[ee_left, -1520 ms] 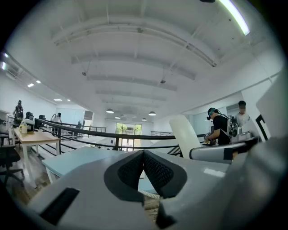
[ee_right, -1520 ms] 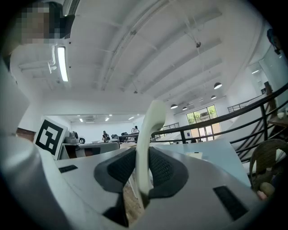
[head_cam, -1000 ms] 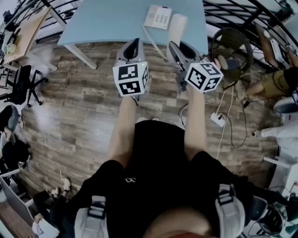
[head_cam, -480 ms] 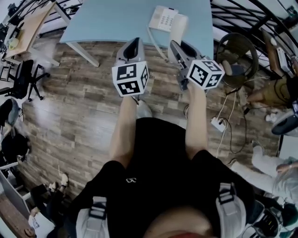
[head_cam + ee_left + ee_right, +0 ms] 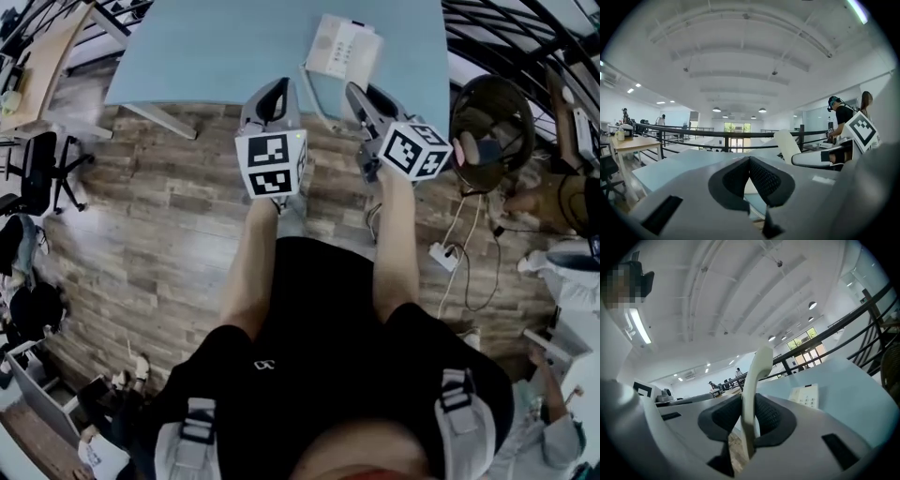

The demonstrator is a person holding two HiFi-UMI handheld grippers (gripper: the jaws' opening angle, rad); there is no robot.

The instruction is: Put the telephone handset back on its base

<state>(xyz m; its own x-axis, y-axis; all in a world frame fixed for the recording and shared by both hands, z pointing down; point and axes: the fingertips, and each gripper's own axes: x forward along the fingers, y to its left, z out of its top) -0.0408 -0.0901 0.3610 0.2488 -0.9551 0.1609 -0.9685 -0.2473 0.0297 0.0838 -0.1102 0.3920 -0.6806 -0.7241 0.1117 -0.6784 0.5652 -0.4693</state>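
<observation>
looking along my right hand-held gripper (image 5: 749, 414), i see its two dark pads pinching the telephone handset (image 5: 757, 373) low on its body. the white handset stands nearly upright between them, and its upper end curves a little to the right above the jaws. it is up in the air, off its base (image 5: 805, 396). the base is white with a keypad and lies flat on the light blue surface (image 5: 855, 399), ahead and to the right of the held handset and apart from it.

my left hand-held gripper (image 5: 749, 161) has its pads pressed together at the tips, with nothing caught between them. in its own view the handset slants upward just to the right, in front of a dark railing (image 5: 693, 131).

from the head view i have both hand-held grippers side by side over the near edge of the surface, the left one a little left of the base and the right one just in front of it. the base sits toward the far right part of the surface. i cannot pick the handset apart from the base in that view. a thin white cord (image 5: 312, 94) runs from the base toward the near edge, between the two grippers. below them is a wood-plank floor (image 5: 141, 206), and a black office chair (image 5: 42, 169) stands on it well to the left.
</observation>
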